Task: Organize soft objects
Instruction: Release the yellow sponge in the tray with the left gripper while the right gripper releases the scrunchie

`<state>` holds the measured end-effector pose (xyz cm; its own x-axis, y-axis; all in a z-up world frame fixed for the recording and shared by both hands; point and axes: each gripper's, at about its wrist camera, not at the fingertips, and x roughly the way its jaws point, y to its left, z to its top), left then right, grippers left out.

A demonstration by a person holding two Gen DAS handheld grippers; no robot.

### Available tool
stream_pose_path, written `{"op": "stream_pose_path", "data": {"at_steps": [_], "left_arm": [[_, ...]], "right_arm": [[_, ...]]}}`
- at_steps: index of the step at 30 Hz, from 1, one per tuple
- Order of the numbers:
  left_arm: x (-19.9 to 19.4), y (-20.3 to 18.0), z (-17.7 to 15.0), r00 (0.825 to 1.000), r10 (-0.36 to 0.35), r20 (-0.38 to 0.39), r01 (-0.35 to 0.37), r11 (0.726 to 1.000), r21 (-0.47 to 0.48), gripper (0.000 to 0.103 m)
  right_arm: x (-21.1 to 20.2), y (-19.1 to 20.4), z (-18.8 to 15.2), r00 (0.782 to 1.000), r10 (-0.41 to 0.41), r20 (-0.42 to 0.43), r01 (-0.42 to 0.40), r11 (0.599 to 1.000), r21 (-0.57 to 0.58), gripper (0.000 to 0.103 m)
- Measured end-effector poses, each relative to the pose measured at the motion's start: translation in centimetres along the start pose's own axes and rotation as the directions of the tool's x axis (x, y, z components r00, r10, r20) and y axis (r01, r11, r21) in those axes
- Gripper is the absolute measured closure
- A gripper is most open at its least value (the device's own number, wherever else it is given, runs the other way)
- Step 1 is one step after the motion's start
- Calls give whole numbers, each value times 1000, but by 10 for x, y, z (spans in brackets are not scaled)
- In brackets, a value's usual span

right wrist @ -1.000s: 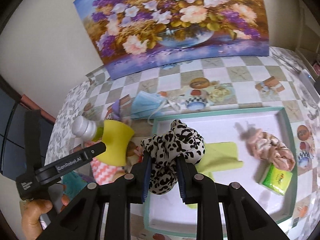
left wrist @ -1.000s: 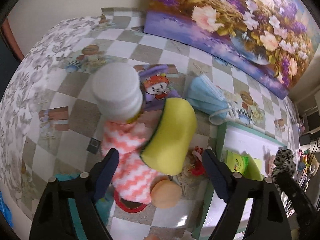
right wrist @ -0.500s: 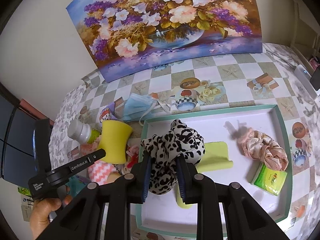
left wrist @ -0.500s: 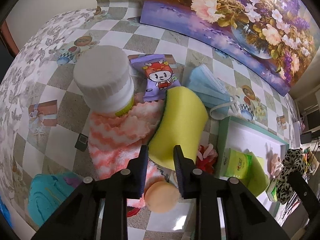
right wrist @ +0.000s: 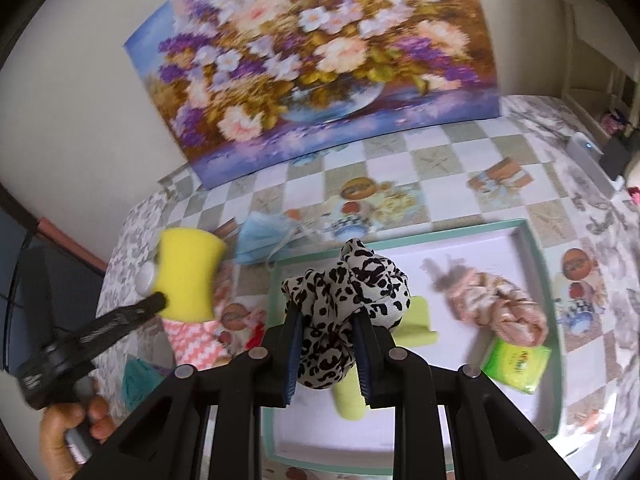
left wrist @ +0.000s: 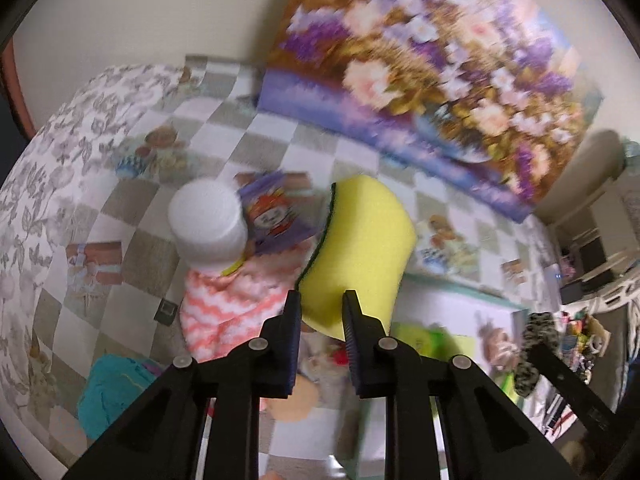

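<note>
Sponge transfer looks to be the step in hand. The left tool point(left wrist: 319, 312) is clenched on the near end of a yellow sponge point(left wrist: 360, 256); its jaws have just been closing onto it, and the sponge hangs clear of the heap on the checked surface point(left wrist: 132, 248). The right tool point(right wrist: 326, 336) grips a leopard-print scrunchie point(right wrist: 348, 292) over the near left part of the teal-rimmed tray point(right wrist: 532, 248).

Judged from this, the next move is to carry both to bare tray floor and release them without piling onto what lies there.

The sponge is thick, waisted foam with a dark scouring layer down one side; it should squash under the pads and spring back. The scrunchie is thin gathered fabric, limp and bunched. Below the sponge lie a fluffy pink-and-white zigzag cloth point(left wrist: 224, 304) and a white-capped bottle point(left wrist: 206, 218), hard and smooth, so probably not for the tray. In the tray rest a green cloth point(right wrist: 416, 320), a pink scrunchie point(right wrist: 500, 308) and a glossy green packet point(right wrist: 516, 364). Farther back lies a pleated blue mask point(right wrist: 262, 234), then a flower painting point(right wrist: 320, 60).
</note>
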<state>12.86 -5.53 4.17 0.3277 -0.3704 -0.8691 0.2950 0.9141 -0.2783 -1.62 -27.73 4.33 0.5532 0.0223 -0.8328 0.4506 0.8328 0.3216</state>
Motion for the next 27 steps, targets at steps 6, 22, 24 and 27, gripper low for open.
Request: {"op": "stream_pose_path", "data": {"at_steps": [6, 22, 24, 27], "left_arm": [[-12, -31, -8, 998, -55, 0, 55, 996, 72, 82], [23, -80, -89, 970, -86, -226, 134, 969, 207, 82], [29, -80, -97, 964, -82, -253, 137, 969, 207, 82], [36, -78, -110, 953, -78, -294, 140, 971, 194, 82]], "right_arm": [[-7, -30, -5, 996, -92, -21, 92, 996, 16, 78], [11, -50, -45, 977, -137, -161, 137, 990, -11, 78], [16, -51, -50, 973, -136, -184, 136, 991, -16, 78], [23, -51, -58, 967, -134, -217, 131, 991, -27, 78]]}}
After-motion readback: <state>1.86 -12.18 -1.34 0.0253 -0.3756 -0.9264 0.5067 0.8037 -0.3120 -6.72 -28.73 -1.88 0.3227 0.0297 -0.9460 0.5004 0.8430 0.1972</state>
